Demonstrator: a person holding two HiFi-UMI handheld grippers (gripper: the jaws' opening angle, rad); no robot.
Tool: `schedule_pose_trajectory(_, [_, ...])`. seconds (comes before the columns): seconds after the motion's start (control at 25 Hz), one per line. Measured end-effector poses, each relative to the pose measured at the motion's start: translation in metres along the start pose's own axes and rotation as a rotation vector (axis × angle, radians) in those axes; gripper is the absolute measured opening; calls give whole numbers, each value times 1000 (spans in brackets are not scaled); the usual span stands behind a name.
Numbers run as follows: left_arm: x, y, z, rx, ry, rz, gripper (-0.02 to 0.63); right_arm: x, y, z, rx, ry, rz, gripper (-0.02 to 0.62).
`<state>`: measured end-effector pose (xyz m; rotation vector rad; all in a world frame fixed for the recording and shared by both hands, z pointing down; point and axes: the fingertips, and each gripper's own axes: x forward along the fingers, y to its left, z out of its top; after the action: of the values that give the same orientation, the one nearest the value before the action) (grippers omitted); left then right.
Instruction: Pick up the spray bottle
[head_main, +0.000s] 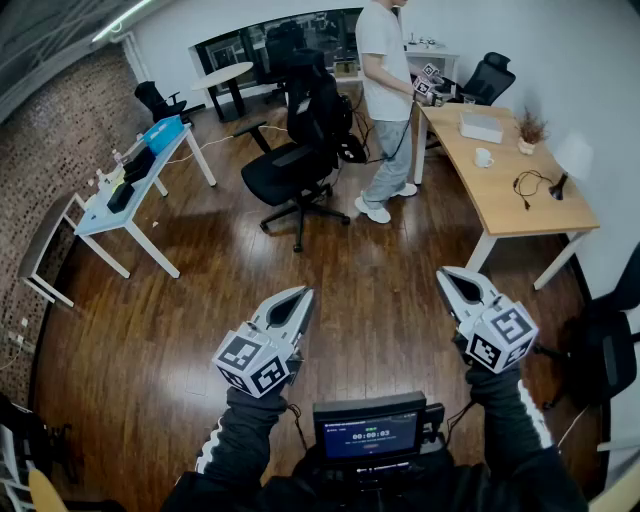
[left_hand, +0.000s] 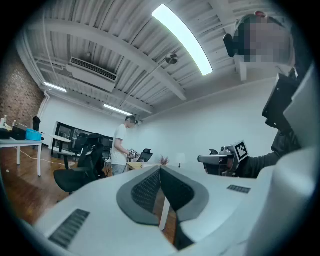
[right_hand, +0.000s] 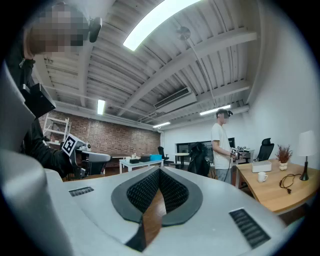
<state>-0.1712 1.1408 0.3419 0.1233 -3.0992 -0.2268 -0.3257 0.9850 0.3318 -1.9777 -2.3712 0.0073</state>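
At the upper left, small things are crowding the pale blue, white-legged table (head_main: 96, 214), but I am not making out the spray bottle there or anywhere else. I am holding my white left gripper (head_main: 303, 294) and white right gripper (head_main: 447, 274) at the lower centre, both with jaws pressed together and empty. I am judging I should first find the bottle, then spread one pair before reaching.

The left arm (head_main: 240, 440) and right arm (head_main: 512, 420), both dark-sleeved, reached forward side by side, well apart. The left gripper (head_main: 298, 296) and right gripper (head_main: 448, 276) pointed level, each empty with jaws pressed together at the tips.
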Motion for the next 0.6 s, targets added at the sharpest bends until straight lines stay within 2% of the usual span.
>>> schedule_pose_trajectory(0.2, [18, 2, -3, 12, -16, -20, 9, -5, -18, 4, -18, -12, -49, 0])
schedule_pose_trajectory(0.36, [67, -10, -25, -2, -20, -136, 9, -39, -55, -12, -31, 2, -185, 0])
schedule_pose_trajectory(0.48, [103, -55, -53, -51, 12, -263, 9, -105, -72, -23, -27, 9, -311, 0])
schedule_pose_trajectory(0.6, [133, -134, -70, -61, 36, -384, 9, -198, -82, -25, -35, -5, -442, 0])
